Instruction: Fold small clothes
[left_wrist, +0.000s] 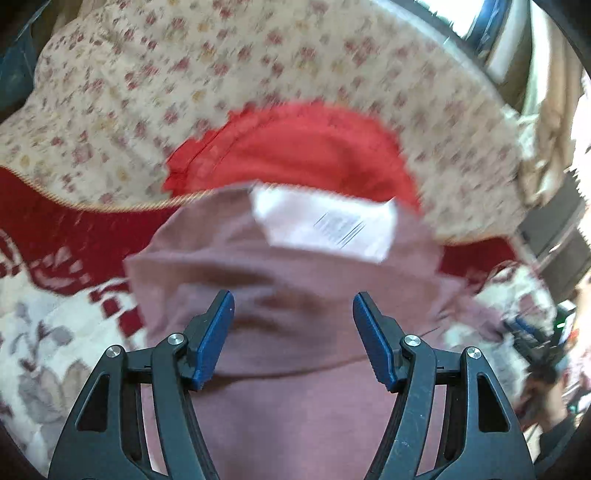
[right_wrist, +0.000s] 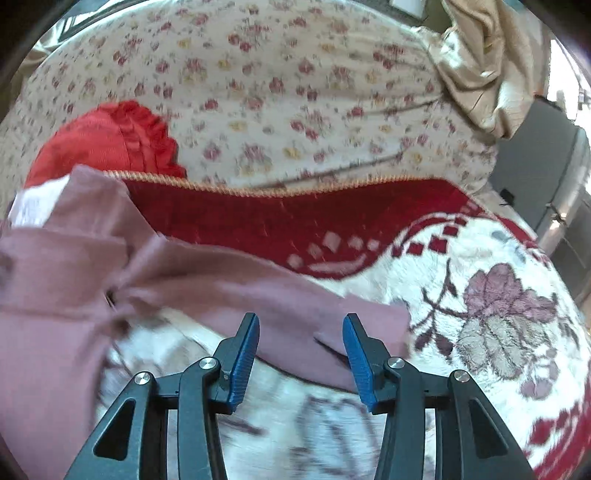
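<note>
A dusty pink small garment (left_wrist: 295, 280) lies rumpled on a red and white patterned blanket (left_wrist: 55, 229), with a white label (left_wrist: 328, 225) showing at its far edge. My left gripper (left_wrist: 293, 314) is open just above the garment's middle, nothing between its blue pads. In the right wrist view the same pink garment (right_wrist: 129, 266) spreads from the left, one sleeve or corner reaching under my right gripper (right_wrist: 301, 332), which is open over that pink edge. A red ruffled garment (left_wrist: 295, 151) lies beyond the pink one; it also shows in the right wrist view (right_wrist: 107, 140).
A cream floral sheet (right_wrist: 277, 92) covers the far part of the bed. The blanket's flower pattern (right_wrist: 506, 314) spreads to the right. Beige cloth (right_wrist: 480, 66) is heaped at the far right. A grey cabinet (right_wrist: 535, 166) stands beyond the bed.
</note>
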